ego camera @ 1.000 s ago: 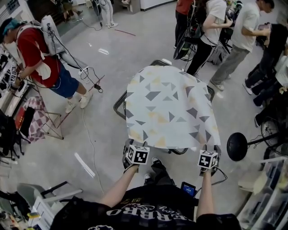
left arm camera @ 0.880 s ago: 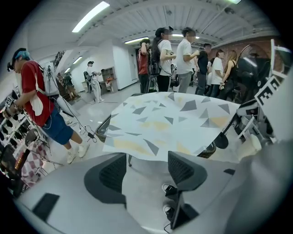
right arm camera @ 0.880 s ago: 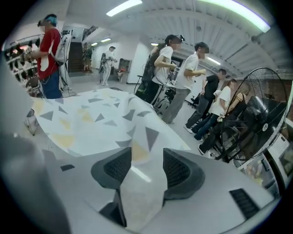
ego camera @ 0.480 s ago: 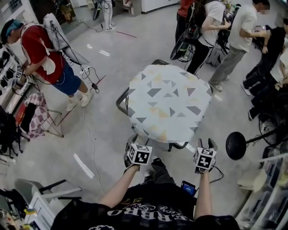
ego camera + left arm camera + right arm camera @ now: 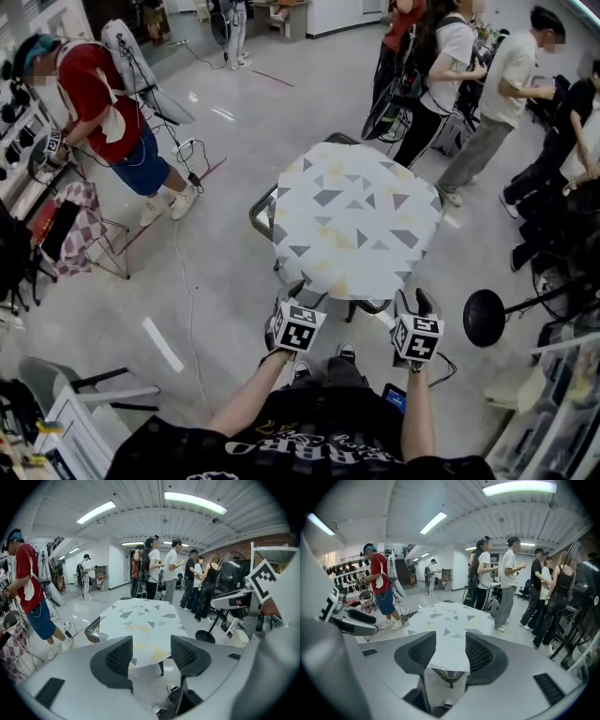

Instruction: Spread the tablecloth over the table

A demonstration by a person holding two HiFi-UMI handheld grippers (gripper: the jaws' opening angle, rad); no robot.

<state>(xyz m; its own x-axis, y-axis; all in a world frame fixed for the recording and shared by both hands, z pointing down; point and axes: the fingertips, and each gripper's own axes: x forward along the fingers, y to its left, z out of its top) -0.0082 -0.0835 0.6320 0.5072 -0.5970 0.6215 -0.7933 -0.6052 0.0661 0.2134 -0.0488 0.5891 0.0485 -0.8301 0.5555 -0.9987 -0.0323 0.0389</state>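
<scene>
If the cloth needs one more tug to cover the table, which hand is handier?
Probably the left: the bare table rim shows on the left side of the tablecloth, and the open left tool is nearer it than the right tool.

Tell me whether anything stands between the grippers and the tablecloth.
Nothing visible does. The left gripper and right gripper hang open just short of the near edge of the tablecloth, with only open space between. Their jaws have just been closing slightly, with nothing between them.
</scene>
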